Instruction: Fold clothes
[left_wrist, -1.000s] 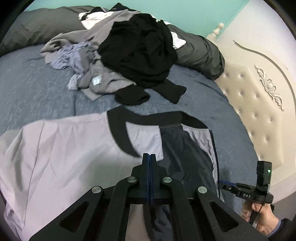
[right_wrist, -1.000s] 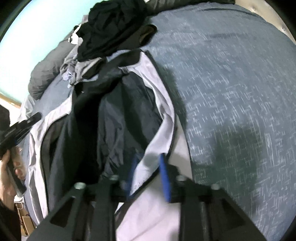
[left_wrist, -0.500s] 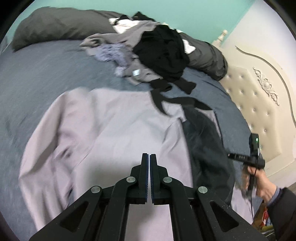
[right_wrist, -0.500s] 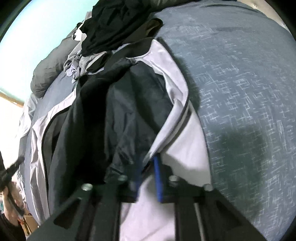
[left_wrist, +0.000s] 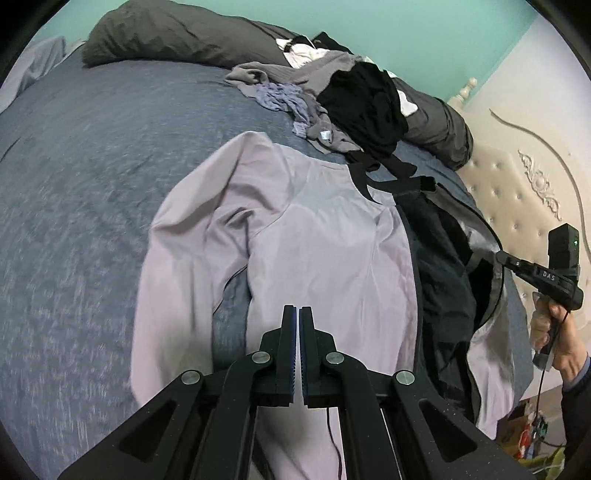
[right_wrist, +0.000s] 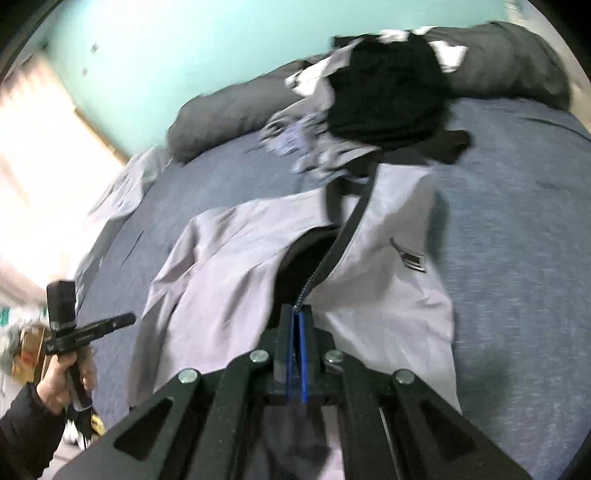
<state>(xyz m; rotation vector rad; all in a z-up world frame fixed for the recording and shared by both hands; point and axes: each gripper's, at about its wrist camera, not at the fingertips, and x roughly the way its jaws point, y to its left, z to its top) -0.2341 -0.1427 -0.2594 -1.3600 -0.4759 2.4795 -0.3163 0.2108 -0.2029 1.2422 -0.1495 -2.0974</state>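
Blue-grey heathered bed (left_wrist: 92, 177) carries everything; cream tufted headboard (left_wrist: 524, 192) on the right in the left wrist view. Task item: pale lilac zip-front jacket with black lining and black collar (left_wrist: 314, 236), lying lengthwise mid-bed, hem end toward the cameras, collar toward the pillows. Its left front panel and sleeve lie flat, if wrinkled; in the left wrist view the right front panel is open with the black lining showing, while the right wrist view shows that panel drawn over toward the zip line. Unsorted heap of black, grey and lavender clothes (left_wrist: 332, 92) sits beyond the collar, just touching it, against the dark grey pillows (left_wrist: 177, 37). Right gripper (right_wrist: 295, 325): fingers clenched on the jacket's zip edge near the hem, fabric running into them. Left gripper (left_wrist: 297, 328): fingers closed together over the hem area; cannot tell whether any fabric is pinched. Judgement: step in hand is closing and squaring the jacket front before any fold. Next move calls for laying the held edge along the centre line, flattening the lining out of sight, and keeping the hem taut between both grippers.
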